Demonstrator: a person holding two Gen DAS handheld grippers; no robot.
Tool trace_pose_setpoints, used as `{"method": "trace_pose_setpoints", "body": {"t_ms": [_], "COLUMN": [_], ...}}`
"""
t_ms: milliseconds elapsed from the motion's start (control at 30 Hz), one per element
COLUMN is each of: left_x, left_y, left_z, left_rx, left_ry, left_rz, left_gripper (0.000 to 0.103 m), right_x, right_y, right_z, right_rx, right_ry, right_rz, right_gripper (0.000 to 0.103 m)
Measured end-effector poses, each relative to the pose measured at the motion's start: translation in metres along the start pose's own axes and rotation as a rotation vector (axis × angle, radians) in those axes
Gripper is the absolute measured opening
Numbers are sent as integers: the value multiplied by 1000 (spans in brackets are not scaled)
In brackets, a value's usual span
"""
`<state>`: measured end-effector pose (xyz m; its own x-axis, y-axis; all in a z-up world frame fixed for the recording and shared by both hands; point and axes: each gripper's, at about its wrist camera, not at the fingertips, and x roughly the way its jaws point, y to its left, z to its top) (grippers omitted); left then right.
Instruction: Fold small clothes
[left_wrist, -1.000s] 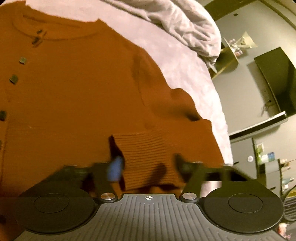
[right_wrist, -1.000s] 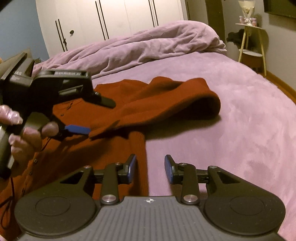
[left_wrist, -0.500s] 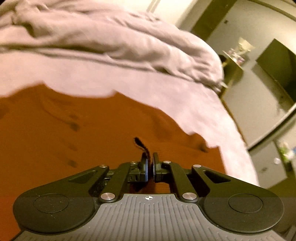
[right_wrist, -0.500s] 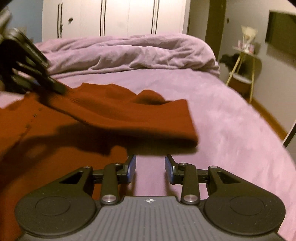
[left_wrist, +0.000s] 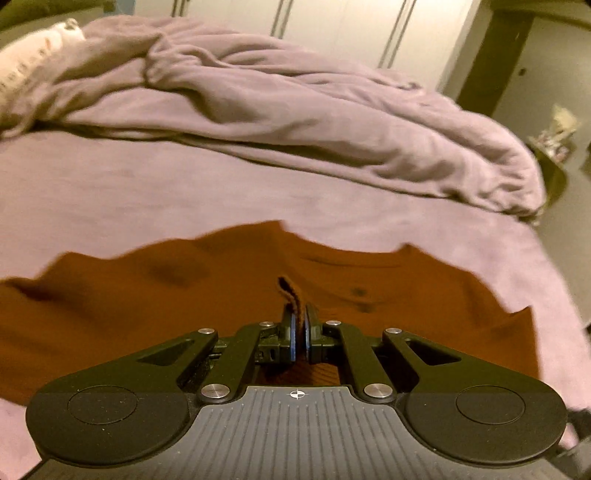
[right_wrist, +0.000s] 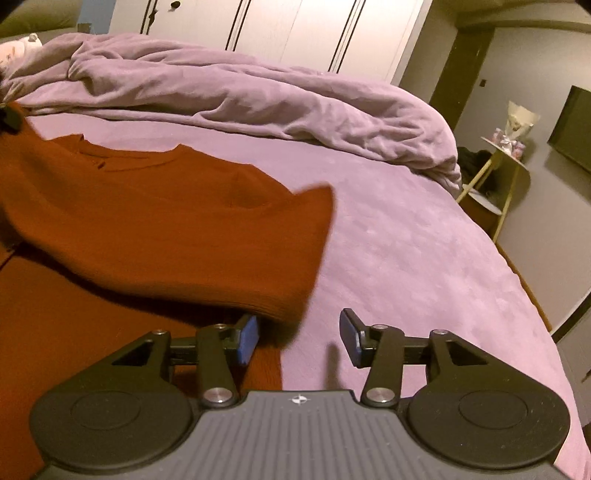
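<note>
Left claw (left_wrist: 300, 325) pinches the rust cardigan's (right_wrist: 155, 221) cuff above the bed (right_wrist: 406, 240); right claw (right_wrist: 298, 334) opening, empty; the thin pinch could slip, dropping the sleeve

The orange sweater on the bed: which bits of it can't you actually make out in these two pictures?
- Sweater, left wrist view: its near part is hidden behind the left gripper, which pinches a fold.
- Right wrist view: the lifted sleeve is motion-blurred and covers the cloth under it; the picture's left edge cuts off the body.
- Buttons: blurred smudges.
- Right gripper: opening, nothing between.
</note>
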<state>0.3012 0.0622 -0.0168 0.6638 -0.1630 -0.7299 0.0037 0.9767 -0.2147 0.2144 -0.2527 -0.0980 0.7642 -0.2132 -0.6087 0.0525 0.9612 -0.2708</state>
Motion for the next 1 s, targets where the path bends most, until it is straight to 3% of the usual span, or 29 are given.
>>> {"method": "trace_pose_setpoints", "body": {"t_ms": [100,400,500,567,667,800,900,967,1000], "left_x": [0,10,11,10,9,14,17,19,19], "left_y": [22,55,60,61,65,72,82,82,81], "left_z": [-1,-15,-12,-9,-9,-19,-30,-36,-38], "left_rx": [19,25,13,4,-17,-24,-82,-90,-92], "left_ry": [2,36,29,12,18,66,110,114,108], "left_rz": [63,133,144,162,137,94,20,-31,-60], "left_gripper": [6,6,6,4,4,5,17,41,46], "right_x": [4,21,26,25,20,31,21,17,16], "right_y": [3,32,34,35,31,26,31,34,36], "right_z": [3,14,19,21,18,6,9,10,10], "right_rx": [-16,-163,-173,-175,-166,-144,-179,-201,-207], "right_ry": [-4,-32,-37,-47,-81,-28,-61,-71,-71], "right_rz": [1,-32,-19,5,-44,-99,-92,-84,-86], "right_gripper": [46,42,32,11,11,12,15,17,17]}}
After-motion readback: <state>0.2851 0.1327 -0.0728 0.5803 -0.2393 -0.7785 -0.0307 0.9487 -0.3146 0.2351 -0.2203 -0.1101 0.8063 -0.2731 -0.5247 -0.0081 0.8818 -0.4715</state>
